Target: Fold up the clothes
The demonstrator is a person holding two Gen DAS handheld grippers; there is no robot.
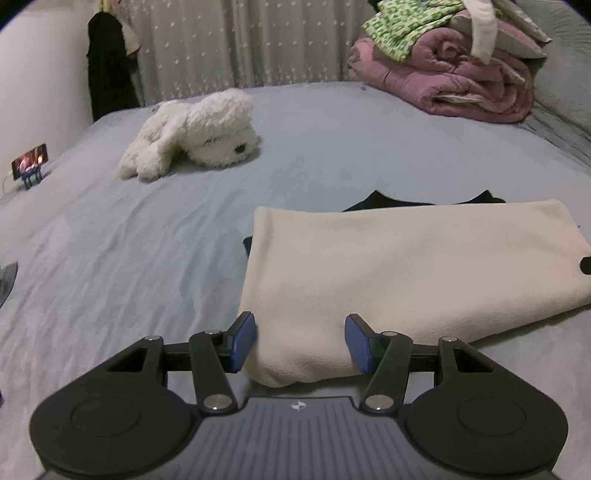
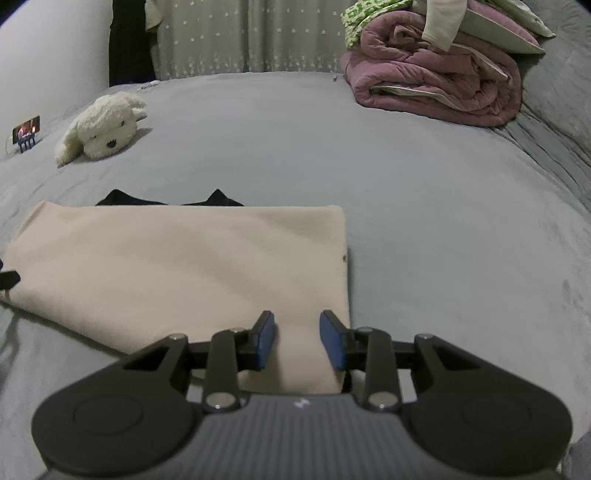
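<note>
Most of both views is filled by a grey bed [image 1: 110, 240], its cover lightly creased. At the far right of the bed sits a rolled mauve quilt [image 1: 461, 81] with a green patterned cloth [image 1: 399, 29] and pale items piled on top. A star-dotted curtain [image 1: 229, 44] hangs behind the bed, and a dark garment [image 1: 107, 62] hangs at its left edge.

Nearer the cameras, a folded cream garment [image 1: 399, 266] lies flat on the bed, with a black garment [image 1: 388, 203] peeking out from under its far edge. A white plush dog [image 1: 192, 133] lies on its side well apart from the clothes, toward the far left. At the left edge of the bed a small phone [image 1: 30, 160] stands lit on a holder.

The left gripper [image 1: 300, 341] has its fingers spread about the near left corner of the cream garment, the bunched fabric between the blue pads and brushing both. The right gripper [image 2: 297, 339] is at the near right corner, its fingers narrower, with the cloth's edge between them; whether the pads press it I cannot tell.
</note>
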